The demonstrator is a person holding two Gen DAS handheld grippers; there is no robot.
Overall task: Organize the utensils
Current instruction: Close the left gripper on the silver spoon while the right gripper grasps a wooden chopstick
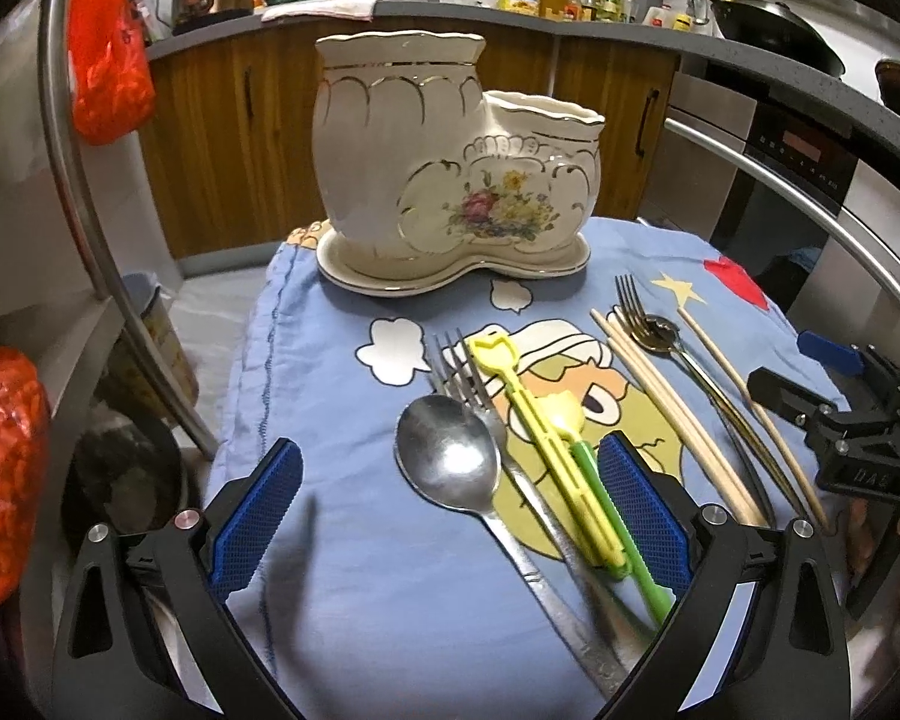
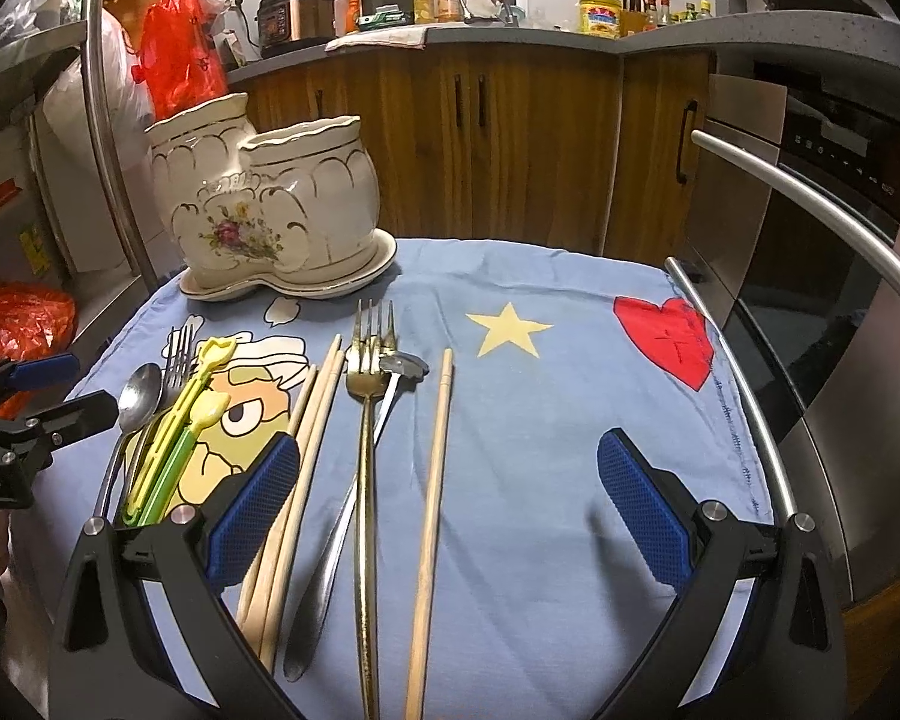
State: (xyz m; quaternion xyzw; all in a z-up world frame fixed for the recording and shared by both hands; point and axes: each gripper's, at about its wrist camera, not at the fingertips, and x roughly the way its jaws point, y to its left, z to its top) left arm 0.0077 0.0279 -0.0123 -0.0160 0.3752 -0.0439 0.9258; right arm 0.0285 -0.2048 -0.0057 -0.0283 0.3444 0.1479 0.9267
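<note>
Far left: ceramic holder [image 2: 270, 204] on its saucer, both compartments look empty. Left gripper [image 1: 450, 498] spread wide over steel spoon [image 1: 450, 462], steel fork [image 1: 474, 384], yellow-green training chopsticks [image 1: 546, 420], gripping nothing. Middle: wooden chopsticks [image 2: 312, 420], gold fork [image 2: 366, 408], gold spoon [image 2: 399, 369], lone chopstick [image 2: 435, 480]. Right gripper [image 2: 450, 498] spread wide, empty, above blue cloth [image 2: 570, 420].

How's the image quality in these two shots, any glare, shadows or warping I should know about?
Left wrist view: strong fisheye bending of the rail, black corners, a bright glare spot on the spoon, soft finger shadows on the cloth. Right wrist view: same barrel warp on the oven handle, warm dim light, sheen along the gold fork, all fairly sharp.
</note>
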